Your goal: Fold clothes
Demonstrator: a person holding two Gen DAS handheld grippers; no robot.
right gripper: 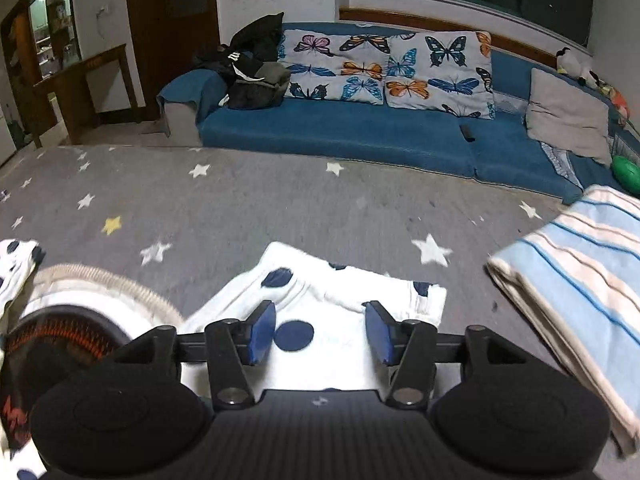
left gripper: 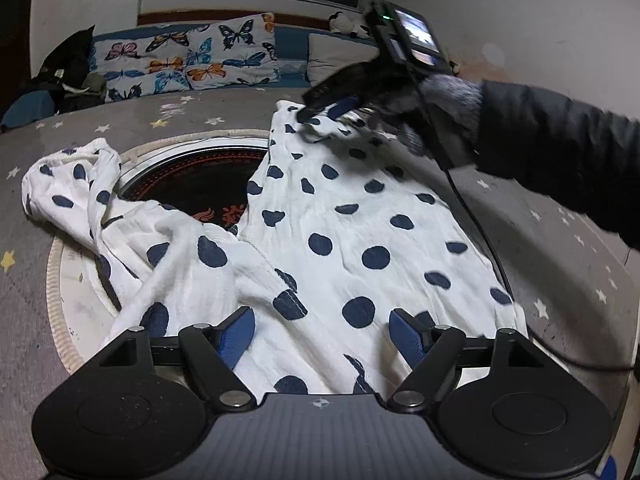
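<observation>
Left gripper (left gripper: pixel 322 336) spread wide, pads clear of the dotted garment (left gripper: pixel 352 240) that lies between and ahead of them, draped over a round heater (left gripper: pixel 200 184) on the starred rug (left gripper: pixel 240 112). Right gripper (right gripper: pixel 320 334) also parted, nothing pinched, poised over the garment's far edge with white cloth between its blue pads (right gripper: pixel 262 334). Striped folded cloth (right gripper: pixel 580 280) off to its right; sofa (right gripper: pixel 360 136) far ahead.

Bare carpet (right gripper: pixel 280 200) ahead; striped folded blanket (right gripper: pixel 580 280) blocks the right.
</observation>
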